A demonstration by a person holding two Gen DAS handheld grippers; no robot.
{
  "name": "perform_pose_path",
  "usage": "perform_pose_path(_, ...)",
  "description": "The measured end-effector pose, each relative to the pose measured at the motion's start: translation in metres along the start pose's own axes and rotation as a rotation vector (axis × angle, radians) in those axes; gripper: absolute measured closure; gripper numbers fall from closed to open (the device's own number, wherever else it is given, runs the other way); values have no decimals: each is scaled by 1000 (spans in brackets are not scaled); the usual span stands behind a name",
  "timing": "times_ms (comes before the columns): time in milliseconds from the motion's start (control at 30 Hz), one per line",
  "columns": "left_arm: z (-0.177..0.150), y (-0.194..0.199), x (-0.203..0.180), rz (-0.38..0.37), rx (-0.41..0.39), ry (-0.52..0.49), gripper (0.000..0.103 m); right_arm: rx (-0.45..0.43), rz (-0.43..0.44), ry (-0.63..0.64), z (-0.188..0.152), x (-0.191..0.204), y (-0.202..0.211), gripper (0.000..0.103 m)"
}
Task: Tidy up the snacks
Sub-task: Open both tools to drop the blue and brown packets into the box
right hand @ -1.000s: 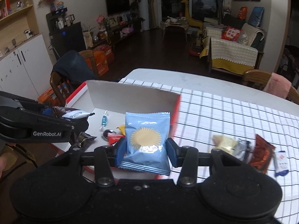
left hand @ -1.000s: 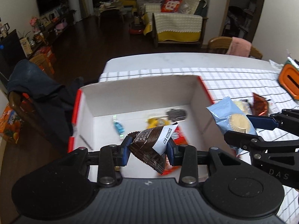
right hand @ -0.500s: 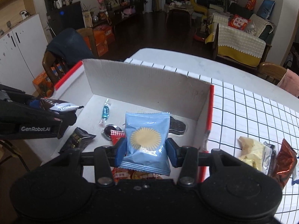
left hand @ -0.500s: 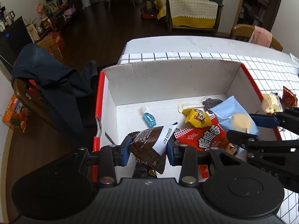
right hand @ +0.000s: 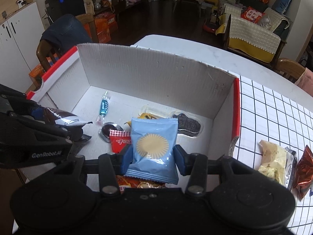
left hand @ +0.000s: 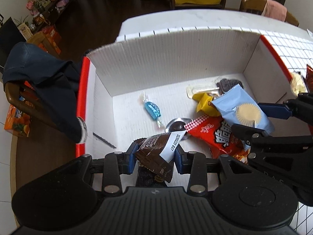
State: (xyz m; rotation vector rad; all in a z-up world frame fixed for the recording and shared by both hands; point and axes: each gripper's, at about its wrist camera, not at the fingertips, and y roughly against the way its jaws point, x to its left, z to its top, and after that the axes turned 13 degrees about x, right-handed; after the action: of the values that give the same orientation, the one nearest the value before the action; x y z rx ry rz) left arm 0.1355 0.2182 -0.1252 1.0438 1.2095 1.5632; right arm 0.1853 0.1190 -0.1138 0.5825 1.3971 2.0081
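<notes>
My left gripper (left hand: 154,157) is shut on a brown snack packet (left hand: 156,152) with a white date label, held over the near left of a white cardboard box (left hand: 176,58) with red edges. My right gripper (right hand: 152,158) is shut on a light blue snack packet (right hand: 153,146) with a round yellow print, held over the box's near right. In the box lie a blue wrapped candy (left hand: 152,109), a yellow packet (left hand: 205,103), a red snack bag (left hand: 217,135), a dark biscuit in clear wrap (right hand: 188,125) and a round foil sweet (right hand: 108,129).
The box stands on a table with a white checked cloth (right hand: 273,107). A pale packet (right hand: 273,156) and a red-brown packet (right hand: 305,166) lie on the cloth right of the box. A chair with a dark jacket (left hand: 45,78) stands left of the table.
Both grippers moved forward and down over the box, each still holding its packet. The box interior now fills both views.
</notes>
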Motion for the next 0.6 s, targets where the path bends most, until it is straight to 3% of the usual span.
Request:
perform_pose_path(367,-1,-9,-7,-1,39,2,64,40,16,0,-4,5,-5,57)
perform_pose_path(600,-4,-2,-8,2,16,15,50,35,30,-14,-9,3,2,52)
